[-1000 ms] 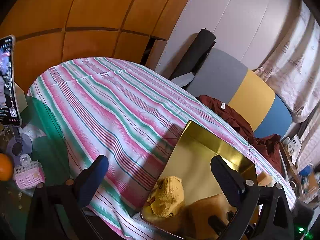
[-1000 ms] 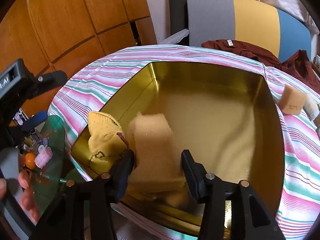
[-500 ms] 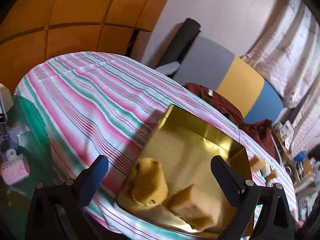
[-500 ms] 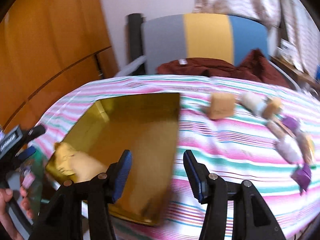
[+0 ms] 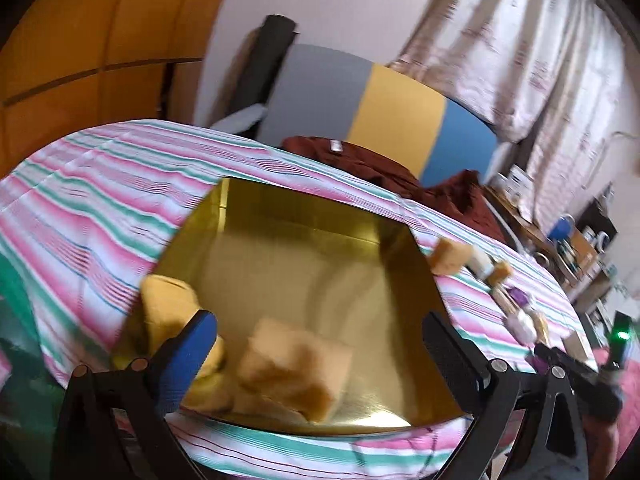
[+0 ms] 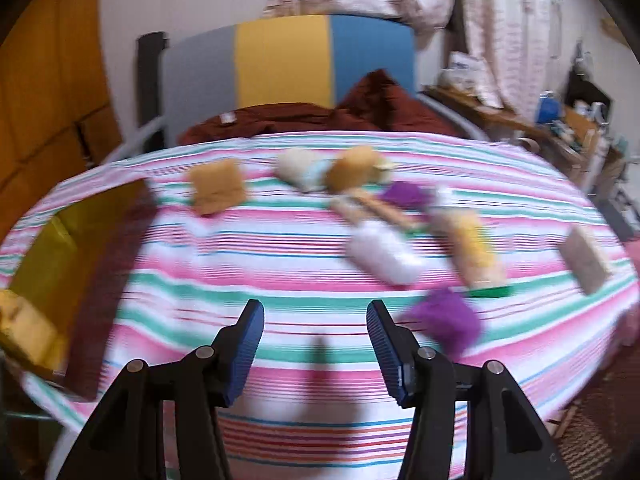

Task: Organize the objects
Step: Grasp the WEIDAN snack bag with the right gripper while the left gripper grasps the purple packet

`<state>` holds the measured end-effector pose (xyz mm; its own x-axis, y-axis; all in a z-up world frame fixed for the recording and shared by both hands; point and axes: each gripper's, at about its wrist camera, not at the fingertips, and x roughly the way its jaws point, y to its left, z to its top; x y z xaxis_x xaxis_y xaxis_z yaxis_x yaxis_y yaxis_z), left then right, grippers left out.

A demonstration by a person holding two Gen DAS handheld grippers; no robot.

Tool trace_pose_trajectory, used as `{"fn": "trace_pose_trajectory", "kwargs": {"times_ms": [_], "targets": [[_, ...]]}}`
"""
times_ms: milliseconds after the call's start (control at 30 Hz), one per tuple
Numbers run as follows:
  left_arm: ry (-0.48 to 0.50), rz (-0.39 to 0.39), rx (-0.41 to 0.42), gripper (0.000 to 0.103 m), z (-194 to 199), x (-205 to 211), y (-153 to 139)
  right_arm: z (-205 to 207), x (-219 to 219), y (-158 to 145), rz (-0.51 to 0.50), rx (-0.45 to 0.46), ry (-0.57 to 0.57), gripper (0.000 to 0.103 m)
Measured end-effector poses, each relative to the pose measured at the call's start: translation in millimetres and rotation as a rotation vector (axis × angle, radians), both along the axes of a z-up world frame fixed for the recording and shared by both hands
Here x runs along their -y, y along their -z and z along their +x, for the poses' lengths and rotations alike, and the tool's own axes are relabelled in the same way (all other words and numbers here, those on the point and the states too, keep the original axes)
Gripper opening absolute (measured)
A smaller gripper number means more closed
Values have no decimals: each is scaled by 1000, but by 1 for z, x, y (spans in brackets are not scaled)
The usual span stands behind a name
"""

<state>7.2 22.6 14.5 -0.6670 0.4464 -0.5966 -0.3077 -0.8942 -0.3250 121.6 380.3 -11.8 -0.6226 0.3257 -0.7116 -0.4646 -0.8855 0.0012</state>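
**Gold tray loaded, both grippers empty**

Striped tablecloth [image 6: 280, 280] carrying gold tray [image 5: 304, 248] at left edge; tan sponge block [image 5: 294, 368] and yellow knitted item [image 5: 168, 304] inside. Left gripper [image 5: 320, 332] spread wide above tray, holding nothing. Right gripper [image 6: 316, 320] parted, empty, over cloth beside purple pom-pom [image 6: 446, 320].

The left gripper [image 5: 320, 332] fills the frame's bottom, jaws spread wide, nothing between them. The right gripper [image 6: 315, 320] sits lower centre, likewise parted and empty.
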Motion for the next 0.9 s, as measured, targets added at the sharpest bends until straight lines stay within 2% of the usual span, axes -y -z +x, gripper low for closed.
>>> {"fn": "trace_pose_trajectory", "kwargs": {"times_ms": [167,267,400,600,700,800,900], "targets": [[71,34,39,103,8,-18,3,21,-63,9,4,19,131,59],[123,39,40,103,17,-31,2,26,-93,22,-55,25,144,59],[176,18,31,103,28,-48,3,22,-99,33,-127,7,108,59],[227,-16,44,103,41,-70,6,6,-66,35,-163,-16,-12,59],[246,-27,55,103,43,-77,7,3,-52,31,-144,-31,-60,59],[255,-33,56,103,46,-84,7,12,-65,17,-105,-121,-16,59],[272,-28,71,103,47,-91,8,15,-93,7,-33,-143,98,60]]}}
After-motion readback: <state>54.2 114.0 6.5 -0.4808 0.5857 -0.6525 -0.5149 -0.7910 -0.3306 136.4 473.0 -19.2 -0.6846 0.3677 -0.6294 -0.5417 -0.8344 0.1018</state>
